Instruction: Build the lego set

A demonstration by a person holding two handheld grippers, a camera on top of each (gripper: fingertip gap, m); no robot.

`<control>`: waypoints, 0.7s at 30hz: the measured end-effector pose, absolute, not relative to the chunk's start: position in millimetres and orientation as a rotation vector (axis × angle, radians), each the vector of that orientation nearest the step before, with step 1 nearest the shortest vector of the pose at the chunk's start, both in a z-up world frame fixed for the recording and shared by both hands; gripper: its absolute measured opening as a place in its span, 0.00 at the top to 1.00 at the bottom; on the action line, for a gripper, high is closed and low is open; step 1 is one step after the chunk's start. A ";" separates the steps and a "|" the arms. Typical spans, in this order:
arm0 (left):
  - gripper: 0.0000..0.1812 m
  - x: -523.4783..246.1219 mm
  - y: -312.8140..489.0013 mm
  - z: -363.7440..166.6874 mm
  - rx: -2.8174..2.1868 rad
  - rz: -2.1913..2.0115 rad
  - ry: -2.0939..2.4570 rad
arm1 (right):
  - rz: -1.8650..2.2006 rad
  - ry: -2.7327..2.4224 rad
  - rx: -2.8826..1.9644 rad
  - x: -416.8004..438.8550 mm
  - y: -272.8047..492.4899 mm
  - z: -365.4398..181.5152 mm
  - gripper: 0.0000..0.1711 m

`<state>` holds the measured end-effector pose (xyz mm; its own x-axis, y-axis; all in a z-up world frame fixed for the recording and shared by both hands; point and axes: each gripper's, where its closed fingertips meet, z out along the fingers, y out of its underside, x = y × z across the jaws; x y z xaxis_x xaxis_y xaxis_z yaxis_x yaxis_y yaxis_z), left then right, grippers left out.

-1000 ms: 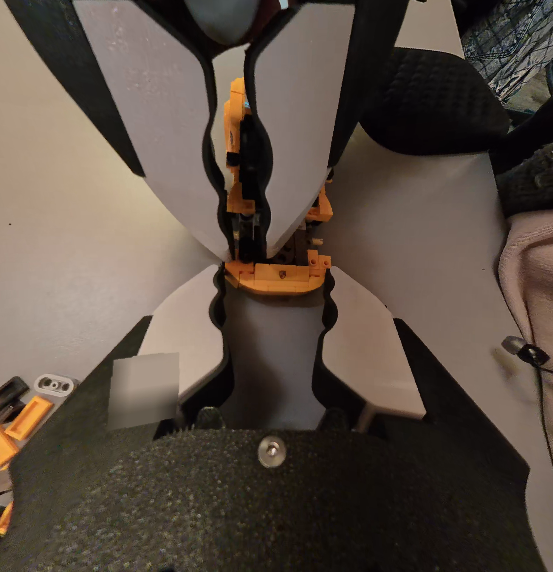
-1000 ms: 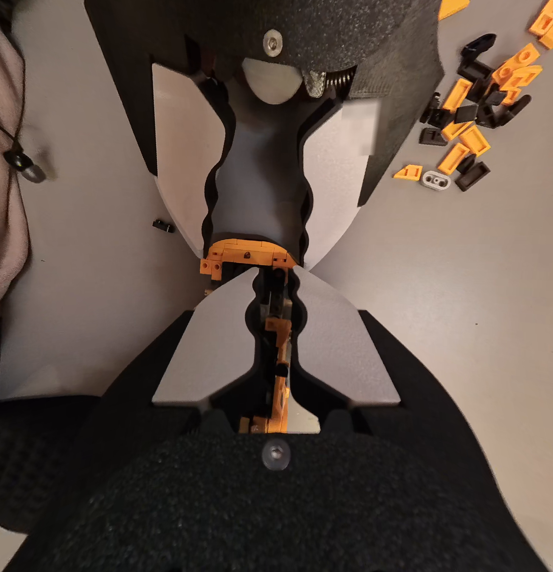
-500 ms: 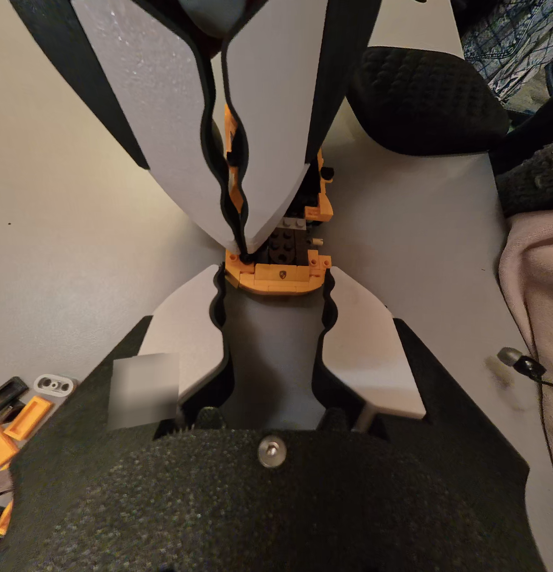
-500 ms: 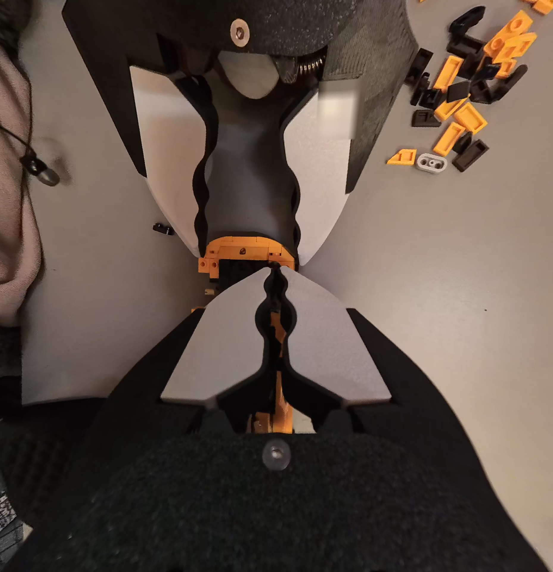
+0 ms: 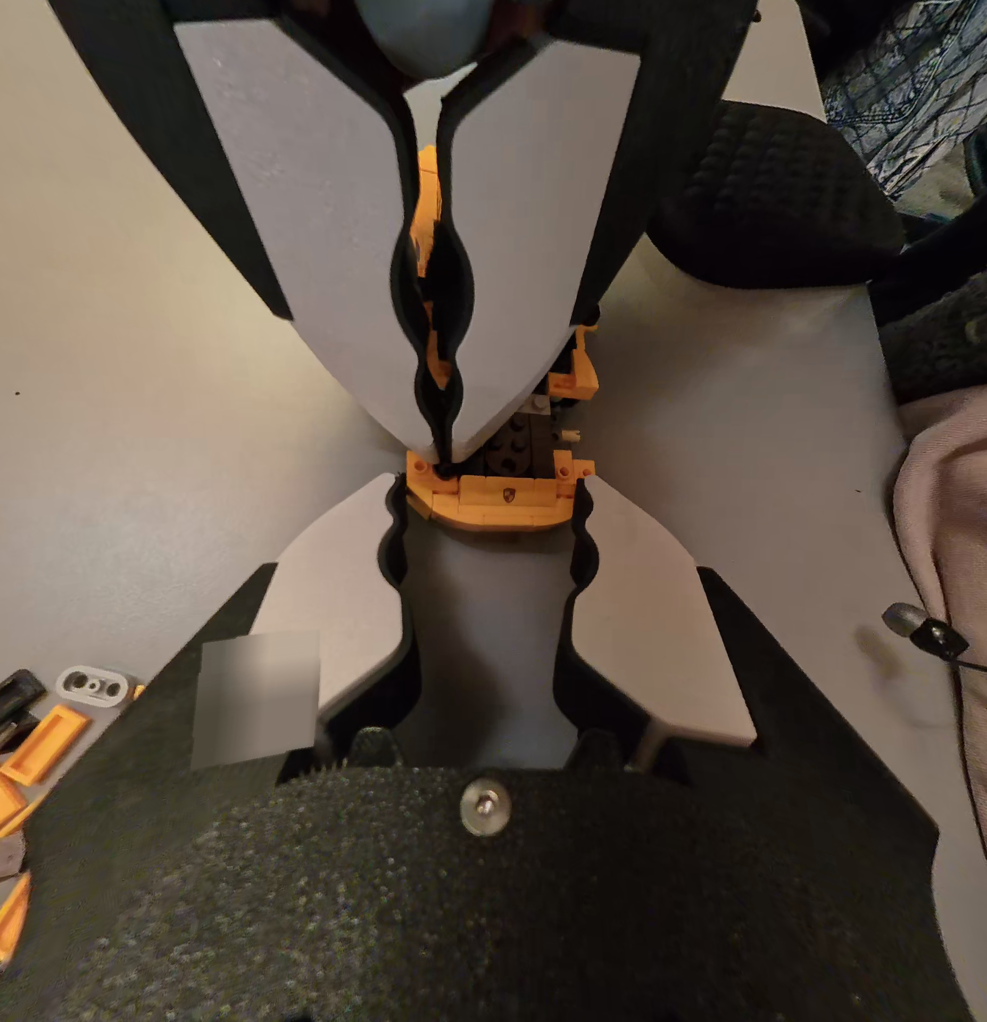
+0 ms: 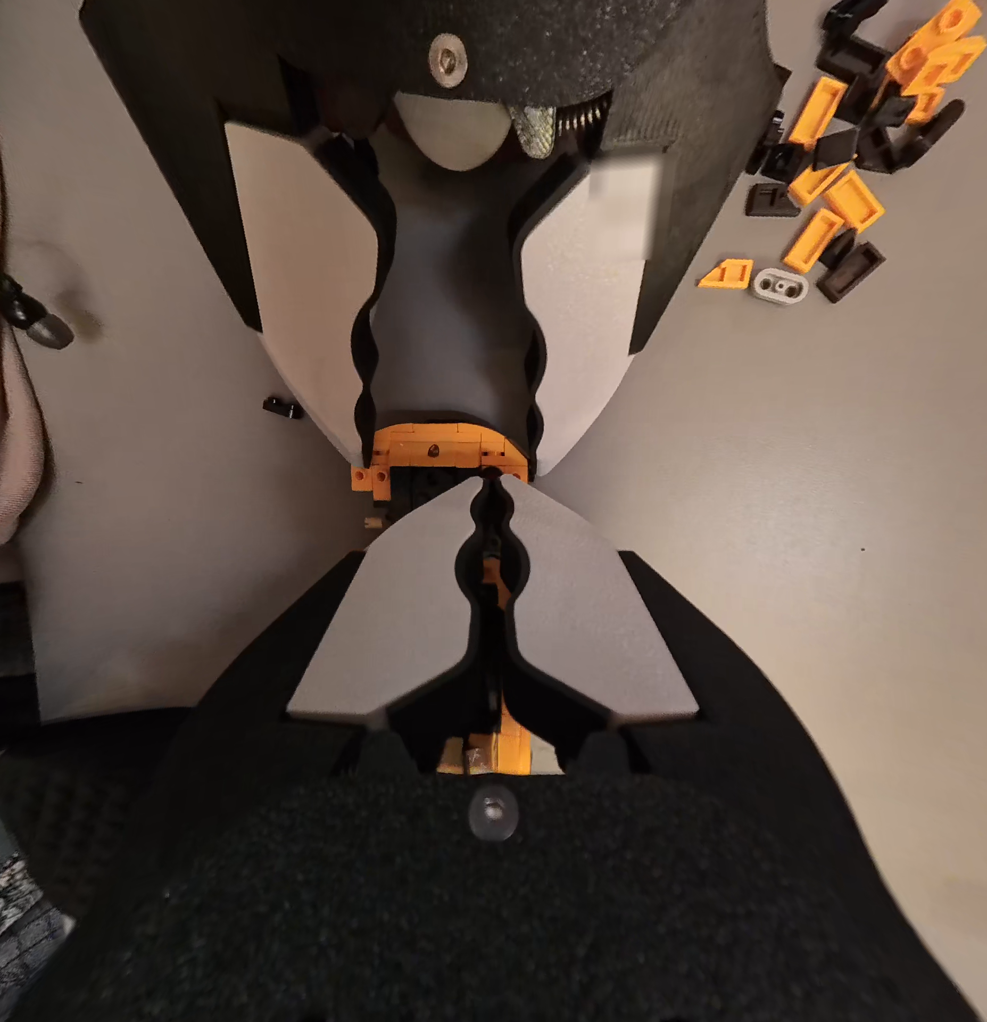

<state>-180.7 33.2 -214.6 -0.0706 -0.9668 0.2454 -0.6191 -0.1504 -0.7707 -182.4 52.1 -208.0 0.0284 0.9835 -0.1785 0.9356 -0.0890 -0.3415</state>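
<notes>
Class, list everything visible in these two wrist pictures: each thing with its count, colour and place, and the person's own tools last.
Lego car: one, orange and black, part-built, on the table between the two grippers.
Loose Lego pieces: a pile, orange and black, exact count unclear, on the table beside the left gripper.
Grey oval piece: one, light grey, at the pile's edge.
Small black piece: one, alone on the table near the car's front.
Table: one, pale grey.
Pink cloth: one, at the table's edge.
Black chair: one, beyond the table.
Left gripper: grey fingers, open around the car's front.
Right gripper: grey fingers, closed over the car.
</notes>
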 end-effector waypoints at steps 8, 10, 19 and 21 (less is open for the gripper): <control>0.69 -180.1 33.5 -214.2 -1.789 -1.100 1.691 | 0.542 -2.005 -2.213 -182.7 52.1 -208.4 1.00; 0.69 -180.0 33.5 -214.2 -1.782 -1.091 1.693 | 0.519 -2.007 -2.196 -182.7 51.9 -208.2 1.00; 0.66 -180.5 31.5 -213.0 -1.760 -1.090 1.709 | 0.491 -1.985 -2.158 -185.5 52.8 -205.5 1.00; 0.65 -180.4 30.2 -212.6 -1.754 -1.095 1.715 | 0.487 -1.986 -2.162 -184.8 54.1 -206.7 1.00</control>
